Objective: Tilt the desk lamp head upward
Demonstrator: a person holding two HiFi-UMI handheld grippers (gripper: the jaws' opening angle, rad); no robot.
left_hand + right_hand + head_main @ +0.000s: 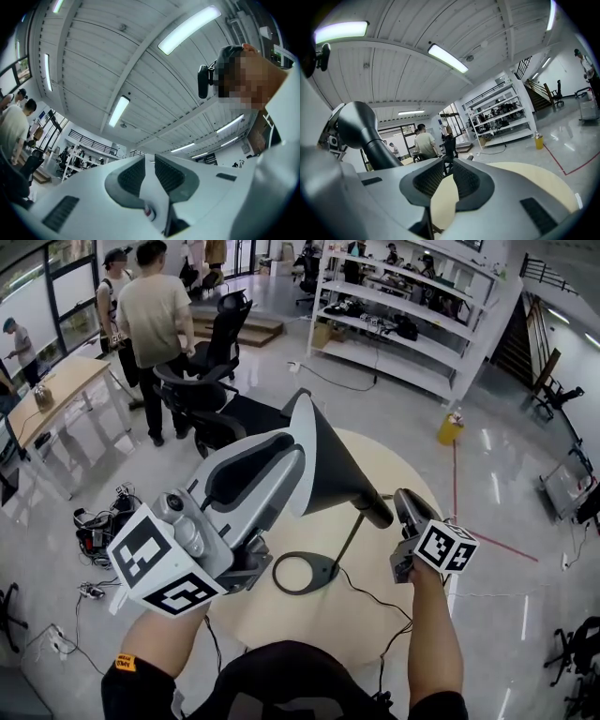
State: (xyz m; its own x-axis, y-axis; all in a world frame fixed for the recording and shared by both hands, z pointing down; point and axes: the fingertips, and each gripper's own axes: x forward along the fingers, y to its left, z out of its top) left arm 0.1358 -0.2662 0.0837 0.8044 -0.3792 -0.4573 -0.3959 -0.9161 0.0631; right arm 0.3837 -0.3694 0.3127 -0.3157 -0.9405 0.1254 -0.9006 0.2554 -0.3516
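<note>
The desk lamp stands on a round pale table point(281, 624), its ring base point(305, 573) near me. Its black cone head point(333, 460), white inside, is tilted up and to the left. My left gripper point(298, 454) is raised at the cone's wide rim. In the left gripper view the white shade edge point(151, 197) sits between the pads, pinched by my left gripper point(149, 161). My right gripper point(405, 502) hovers just right of the lamp's narrow neck end point(378, 517), apart from it. In the right gripper view its jaws point(447, 164) stand narrowly open on nothing, with the lamp head point(356, 124) to the left.
A black cable point(370, 596) trails from the lamp base over the table's near edge. Office chairs point(211, 362) and standing people point(155, 315) are behind the table to the left. White shelving point(403, 324) and a yellow bottle point(450, 427) stand further back.
</note>
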